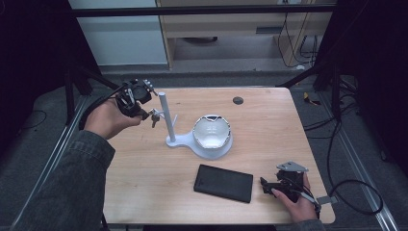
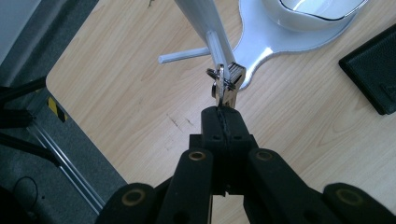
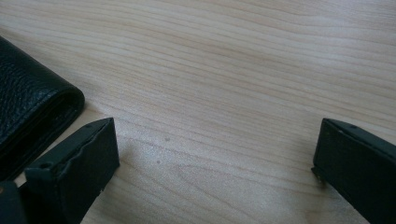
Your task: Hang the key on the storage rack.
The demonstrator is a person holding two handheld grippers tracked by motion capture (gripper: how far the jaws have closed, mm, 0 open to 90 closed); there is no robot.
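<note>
Wooden table (image 1: 144,173); left claw (image 2: 223,114) pinches small, seemingly metal keys (image 2: 225,84).

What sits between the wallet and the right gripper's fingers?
Nothing: bare wood of the table separates the black wallet from the open right gripper, as its own gripper view shows.

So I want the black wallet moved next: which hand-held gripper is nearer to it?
Right. The right hand-held gripper rests on the table just beside the black wallet, jaws open. The left hand-held gripper is far off, holding keys at the white stand.
</note>
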